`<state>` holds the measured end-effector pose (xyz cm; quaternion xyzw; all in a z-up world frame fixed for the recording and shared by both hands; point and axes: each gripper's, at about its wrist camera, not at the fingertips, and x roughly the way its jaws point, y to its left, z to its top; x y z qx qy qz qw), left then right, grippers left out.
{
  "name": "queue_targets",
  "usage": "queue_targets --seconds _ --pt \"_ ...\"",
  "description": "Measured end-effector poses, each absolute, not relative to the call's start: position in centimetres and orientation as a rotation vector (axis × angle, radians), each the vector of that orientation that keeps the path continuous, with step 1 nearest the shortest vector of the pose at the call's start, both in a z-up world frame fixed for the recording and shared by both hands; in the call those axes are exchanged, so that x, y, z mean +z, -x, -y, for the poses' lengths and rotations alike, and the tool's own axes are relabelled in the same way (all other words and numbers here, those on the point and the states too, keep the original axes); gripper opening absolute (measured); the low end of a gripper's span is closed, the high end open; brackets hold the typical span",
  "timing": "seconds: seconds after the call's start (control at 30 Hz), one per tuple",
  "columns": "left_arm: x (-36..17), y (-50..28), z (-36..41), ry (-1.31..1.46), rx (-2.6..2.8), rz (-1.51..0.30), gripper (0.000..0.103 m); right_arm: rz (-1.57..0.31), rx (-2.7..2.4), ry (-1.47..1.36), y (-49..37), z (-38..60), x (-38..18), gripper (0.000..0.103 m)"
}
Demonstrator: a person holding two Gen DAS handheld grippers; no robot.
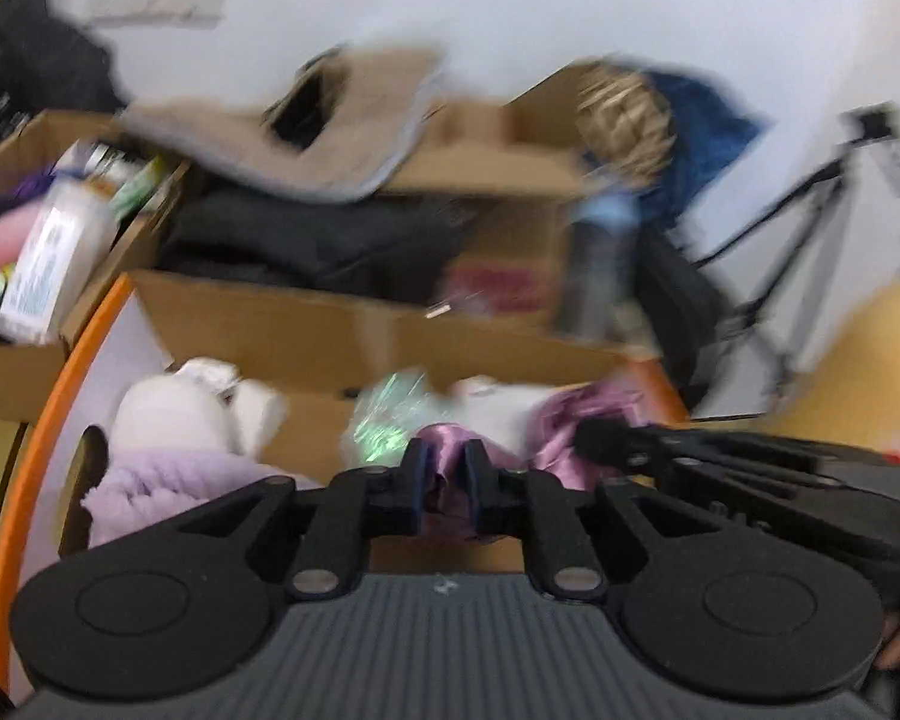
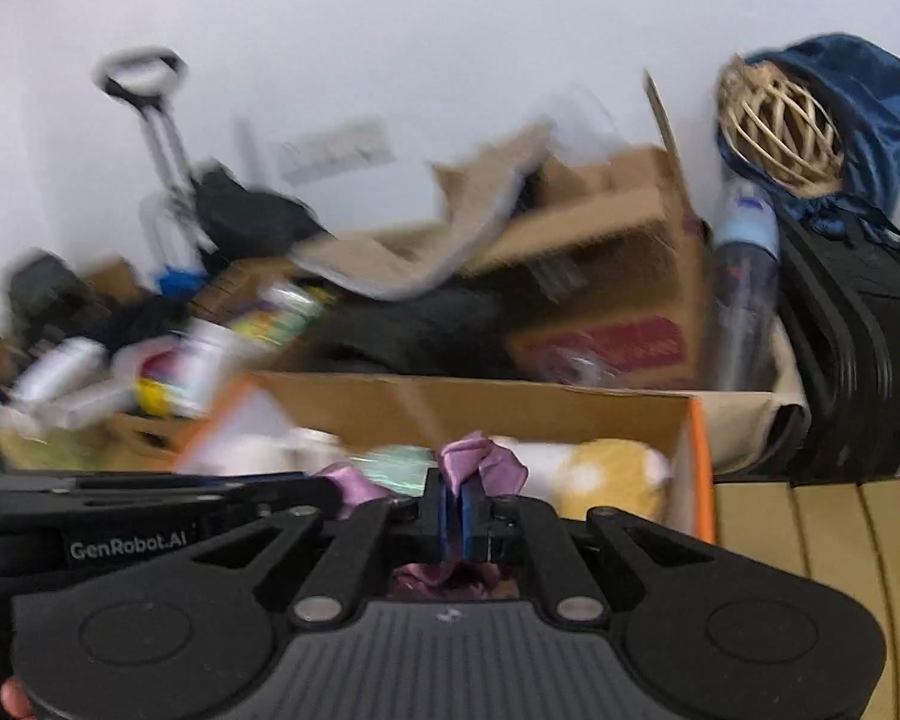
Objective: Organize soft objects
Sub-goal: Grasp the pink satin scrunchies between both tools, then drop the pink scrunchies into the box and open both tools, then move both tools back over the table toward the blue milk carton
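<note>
Both grippers have the purple satin cloth, up over the box!

Left gripper (image 1: 447, 468) and right gripper (image 2: 457, 507) each have jaws clamped on the purple satin cloth (image 1: 561, 423), slung between them above the cardboard box (image 1: 306, 330) of soft things. Next, I'd say: spread it taut for folding.

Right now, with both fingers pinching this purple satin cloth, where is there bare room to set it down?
Bare room: the slatted wooden surface right of the orange-edged box, in front of the black bag. Inside the box, a brown patch lies between the white plush and the green iridescent wrap. Behind, the cardboard boxes are crowded.
</note>
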<state>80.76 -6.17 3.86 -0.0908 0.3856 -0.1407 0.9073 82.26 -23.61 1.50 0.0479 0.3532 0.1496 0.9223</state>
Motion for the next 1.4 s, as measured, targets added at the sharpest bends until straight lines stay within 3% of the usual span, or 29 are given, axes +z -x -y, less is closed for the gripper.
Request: queue_targets --seconds 0.03,0.17,0.3,0.47,0.53,0.67,0.8,0.9,1.03,1.23,1.4 --pt "3.2 -81.5 6.5 0.161 -0.274 -0.816 0.015 -0.758 0.305 -0.071 -83.0 23.2 0.8 0.01" --pt "2.8 -81.4 6.3 0.104 -0.254 -0.822 0.05 -0.859 0.344 0.02 -83.3 21.8 -0.8 0.018" --pt "5.0 -79.2 4.5 0.114 -0.264 -0.792 0.051 -0.834 0.288 0.001 -82.3 22.6 1.0 0.036" --pt "10.3 -73.8 2.3 0.056 -0.292 -0.701 0.065 -0.738 0.273 -0.011 -77.9 24.2 6.7 0.044" --pt "12.7 -70.5 1.1 0.025 -0.304 -0.655 0.069 -0.692 0.277 0.001 -75.1 24.7 9.3 0.053" --pt "16.2 -63.6 -0.9 -0.047 -0.308 -0.567 0.082 -0.584 0.288 0.054 -67.8 25.7 14.5 0.057" --pt "17.6 -55.8 -2.6 -0.087 -0.295 -0.468 0.085 -0.491 0.317 0.036 -60.4 26.4 16.9 0.07" --pt "16.4 -49.3 -3.7 -0.065 -0.294 -0.37 0.092 -0.428 0.37 -0.009 -54.0 26.4 15.8 0.073" --pt "12.2 -41.4 -4.6 -0.021 -0.346 -0.32 0.1 -0.367 0.417 -0.032 -45.9 25.5 10.7 0.086" --pt "5.2 -34.1 -5.1 0.023 -0.245 -0.405 0.1 -0.456 0.305 -0.116 -36.9 24.0 3.1 0.086" --pt "3.9 -32.5 -7.4 0.12 -0.182 -0.442 0.099 -0.491 0.271 -0.078 -35.3 23.2 1.6 0.085"
